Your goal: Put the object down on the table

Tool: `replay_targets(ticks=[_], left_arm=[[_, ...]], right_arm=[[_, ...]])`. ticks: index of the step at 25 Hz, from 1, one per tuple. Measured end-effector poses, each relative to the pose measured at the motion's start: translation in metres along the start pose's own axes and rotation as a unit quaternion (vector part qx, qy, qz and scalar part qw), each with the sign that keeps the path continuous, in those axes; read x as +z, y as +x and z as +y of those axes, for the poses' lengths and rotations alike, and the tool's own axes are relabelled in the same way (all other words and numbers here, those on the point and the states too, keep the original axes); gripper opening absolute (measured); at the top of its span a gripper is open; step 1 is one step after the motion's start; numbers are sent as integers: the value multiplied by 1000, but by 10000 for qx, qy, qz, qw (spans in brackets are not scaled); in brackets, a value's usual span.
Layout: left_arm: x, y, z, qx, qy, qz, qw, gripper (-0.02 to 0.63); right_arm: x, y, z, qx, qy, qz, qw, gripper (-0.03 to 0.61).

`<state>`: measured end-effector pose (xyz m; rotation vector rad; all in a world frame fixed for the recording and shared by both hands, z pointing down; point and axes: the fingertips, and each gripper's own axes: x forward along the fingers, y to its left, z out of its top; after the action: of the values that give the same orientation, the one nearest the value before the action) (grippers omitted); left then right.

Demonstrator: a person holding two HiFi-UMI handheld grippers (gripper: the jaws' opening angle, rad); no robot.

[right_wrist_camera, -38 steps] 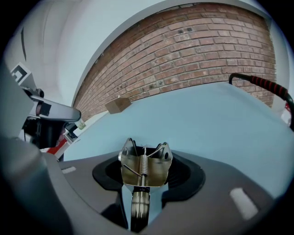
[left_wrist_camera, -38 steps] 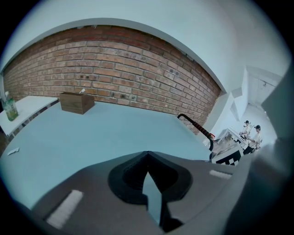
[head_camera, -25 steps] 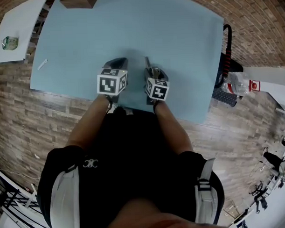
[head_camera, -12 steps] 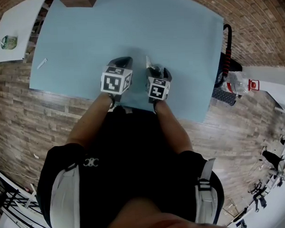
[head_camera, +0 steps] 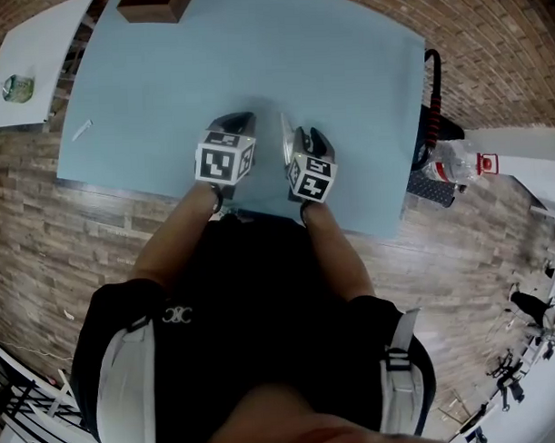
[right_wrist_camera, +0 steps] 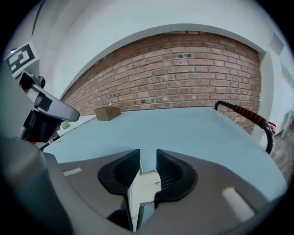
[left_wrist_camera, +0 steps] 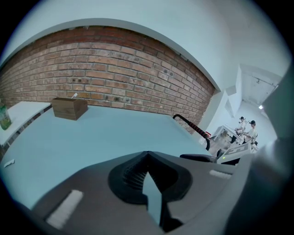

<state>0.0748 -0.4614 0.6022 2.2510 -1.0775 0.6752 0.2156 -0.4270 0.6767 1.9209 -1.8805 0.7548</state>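
While the right tongs (right_wrist_camera: 148, 158) are closing, there's a thin metal plate (right_wrist_camera: 144, 186) standing on edge between the jaws. So they're only partly apart, with a slot of blue table (right_wrist_camera: 183, 133) showing through above the plate. The plate leans along the pad (right_wrist_camera: 126, 170) on the left of the frame, and its wider lower bit reaches across to the other pad. It's touching both of them, and as far as I can see it's pinched there, a bit tilted rather than straight up. From the head view the plate is just a pale sliver poking toward the top of the frame off the left side of the right tongs. It sits in the gap between the two tongs, about mid-frame, over the lower edge of the table. Can't tell from any view whether its tip actually touches the tabletop. The left tongs (left_wrist_camera: 147, 158) have their jaws together at the tips with nothing in them, only a small wedge of table peeking through lower down. In the head view they sit just to the left of the right ones, near but apart. A brown box (head_camera: 147, 4) is way up at the top left of the frame, well apart from both tongs. A black hooked handle (head_camera: 432, 83) with a red grip hangs off the table's right edge.
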Motion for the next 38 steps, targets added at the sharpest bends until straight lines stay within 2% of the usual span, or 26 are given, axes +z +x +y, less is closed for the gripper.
replay_targets(ticks=[2,4,8,14,17,23,38], left_arm=[[6,-3,-3,-6,17,-101,9999,0],[14,-6,-7,-40,44,-193,9998,0],[31,-16,-16,-114,98,-423,9990,0],[58,-31,-26,-184,201,-739,9969,-2],[72,-40,-29,-186,215,-877,9957,0],[93,-49,-49,-290,405,-1055,9932,-1],[101,-50,-63,-429,520,-1086,9918,0]], right_arm=[[16,-8,-2,-84,25,-163,9998,61],[37,-18,-2,-164,2,-367,9992,16],[94,-47,3,-135,46,-1076,9941,15],[158,-95,-3,-197,199,-1652,9859,15],[177,-116,-4,-217,211,-1840,9825,14],[194,-139,-11,-275,245,-2116,9767,14],[189,-145,-19,-248,307,-2117,9765,14]])
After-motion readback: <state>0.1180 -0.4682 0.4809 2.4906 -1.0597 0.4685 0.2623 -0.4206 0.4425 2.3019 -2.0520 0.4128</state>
